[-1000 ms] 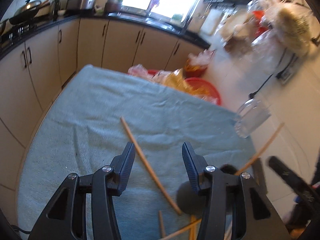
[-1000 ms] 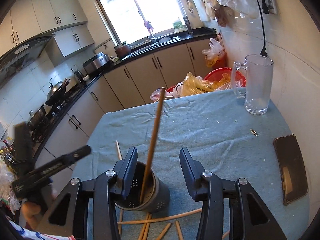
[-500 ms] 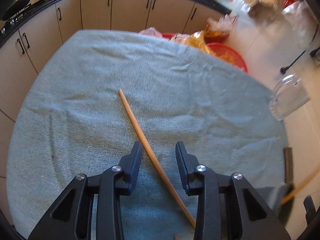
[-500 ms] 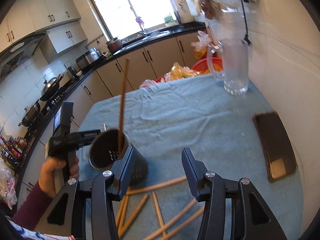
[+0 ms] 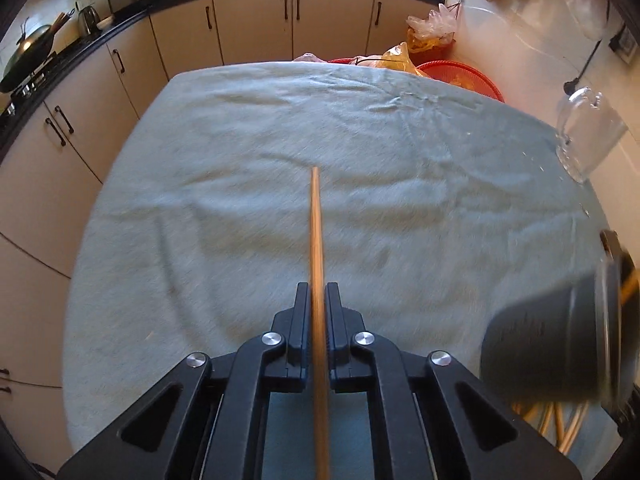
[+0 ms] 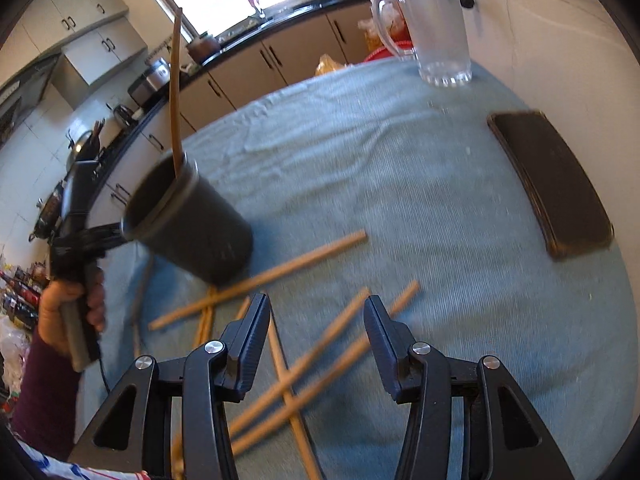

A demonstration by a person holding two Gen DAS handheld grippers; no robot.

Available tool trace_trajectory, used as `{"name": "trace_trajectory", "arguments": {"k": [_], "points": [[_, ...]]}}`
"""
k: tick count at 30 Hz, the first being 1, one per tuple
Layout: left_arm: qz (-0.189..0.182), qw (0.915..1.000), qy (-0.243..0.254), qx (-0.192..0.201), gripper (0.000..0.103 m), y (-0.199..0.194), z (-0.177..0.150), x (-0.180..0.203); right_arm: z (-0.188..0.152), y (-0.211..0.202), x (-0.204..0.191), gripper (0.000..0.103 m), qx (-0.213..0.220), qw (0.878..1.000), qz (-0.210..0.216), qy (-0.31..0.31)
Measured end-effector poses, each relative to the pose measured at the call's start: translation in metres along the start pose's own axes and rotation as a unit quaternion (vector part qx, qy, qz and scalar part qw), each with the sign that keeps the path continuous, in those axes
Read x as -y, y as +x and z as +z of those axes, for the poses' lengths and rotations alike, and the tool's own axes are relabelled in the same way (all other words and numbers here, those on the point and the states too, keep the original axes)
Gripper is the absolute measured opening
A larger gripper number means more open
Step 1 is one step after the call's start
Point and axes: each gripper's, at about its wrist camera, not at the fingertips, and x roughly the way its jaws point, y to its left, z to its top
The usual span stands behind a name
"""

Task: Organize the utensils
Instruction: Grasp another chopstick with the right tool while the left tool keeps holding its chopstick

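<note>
Wooden chopstick now between left tongs (previously apart)

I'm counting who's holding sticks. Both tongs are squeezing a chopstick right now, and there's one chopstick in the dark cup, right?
Not quite. Only the left tongs squeeze a chopstick, as the left wrist view shows. In the right wrist view the right tongs are open and empty above the loose chopsticks. One chopstick does stand in the dark cup.
</note>
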Motion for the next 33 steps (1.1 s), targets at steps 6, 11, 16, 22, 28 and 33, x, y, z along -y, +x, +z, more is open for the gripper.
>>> {"name": "trace_trajectory", "arguments": {"k": [6, 11, 16, 22, 28, 33], "points": [[-0.04, 0.9985, -0.024, 0.03, 0.006, -0.047, -0.029, -0.041, -0.04, -0.007, -0.004, 0.053, -0.051, 0.997, -0.023, -0.062], [-0.081, 0.9938, -0.049, 0.059, 0.006, -0.088, -0.051, -0.065, -0.059, -0.012, -0.018, 0.052, -0.049, 0.994, -0.025, -0.096], [-0.101, 0.9922, -0.046, 0.056, 0.006, -0.111, -0.094, -0.067, -0.057, -0.011, -0.024, 0.053, -0.045, 0.995, -0.015, -0.082], [-0.07, 0.9967, -0.039, 0.013, 0.006, -0.085, -0.123, -0.059, -0.064, -0.011, -0.059, 0.053, -0.043, 0.992, 0.01, -0.115], [-0.045, 0.9982, -0.036, -0.017, 0.006, -0.078, -0.148, -0.057, -0.076, 0.015, -0.136, 0.052, -0.069, 0.974, 0.05, -0.208], [-0.052, 0.9971, -0.045, -0.032, 0.006, -0.076, -0.148, -0.063, -0.071, 0.062, -0.188, 0.041, -0.111, 0.962, 0.067, -0.242]]}}
